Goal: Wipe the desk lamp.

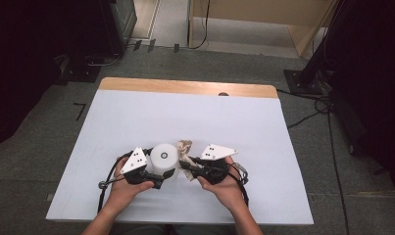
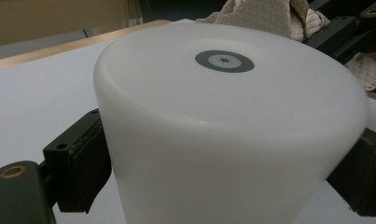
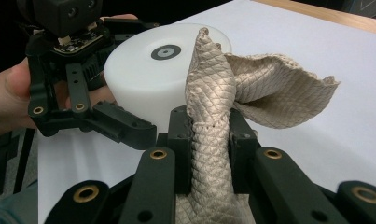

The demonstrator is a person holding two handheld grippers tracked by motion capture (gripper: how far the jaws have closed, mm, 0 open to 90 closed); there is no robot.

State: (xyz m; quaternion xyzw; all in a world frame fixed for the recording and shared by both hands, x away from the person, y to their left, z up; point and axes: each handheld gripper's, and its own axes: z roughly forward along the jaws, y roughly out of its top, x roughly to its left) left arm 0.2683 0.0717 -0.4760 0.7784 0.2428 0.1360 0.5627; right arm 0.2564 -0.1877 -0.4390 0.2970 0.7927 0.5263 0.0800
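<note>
A white plastic cup stands upside down on the white table, a grey ring mark on its upturned base. My left gripper is shut on the white cup, one pad on each side of its wall. A beige quilted cloth lies just right of the cup and touches it. My right gripper is shut on the beige cloth. A bunched fold runs up between its jaws, and the free end drapes against the white cup. In the right gripper view, the left gripper clasps the cup.
The white table cover ends at a bare wooden strip along the far edge. Grey floor with cables surrounds the table. Dark stands flank it at the back right and back left.
</note>
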